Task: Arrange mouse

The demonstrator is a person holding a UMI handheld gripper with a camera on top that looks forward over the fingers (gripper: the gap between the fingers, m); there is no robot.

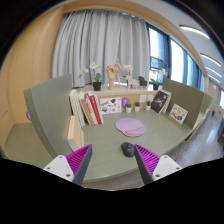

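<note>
**A:** Where is your gripper (113,163) right now?

**B:** You are holding it up above the green desk (110,142). Its two fingers (73,165) stick out at the bottom, one on each side. Each has a bright pink pad (148,159) on the inside.

**A:** Are your jaws open or closed?

**B:** They are wide open. You are not holding anything. There is a big gap between the two fingers.

**A:** Where is the mouse (128,149)?

**B:** It is small and dark, and it sits on the desk. It is just ahead of your fingers, a bit closer to the right one. Your fingers are not touching it.

**A:** What is near the mouse?

**B:** A round pink mouse pad (130,126) lies on the desk just beyond it. The mouse is off the pad, beside its near edge.

**A:** What else can you see?

**B:** Some books (88,108) lean against the side wall of the desk. Picture cards (160,101) stand along the back. A little potted plant (97,76) sits up on the shelf behind. Long grey curtains (100,45) hang by the window (172,55).
</note>
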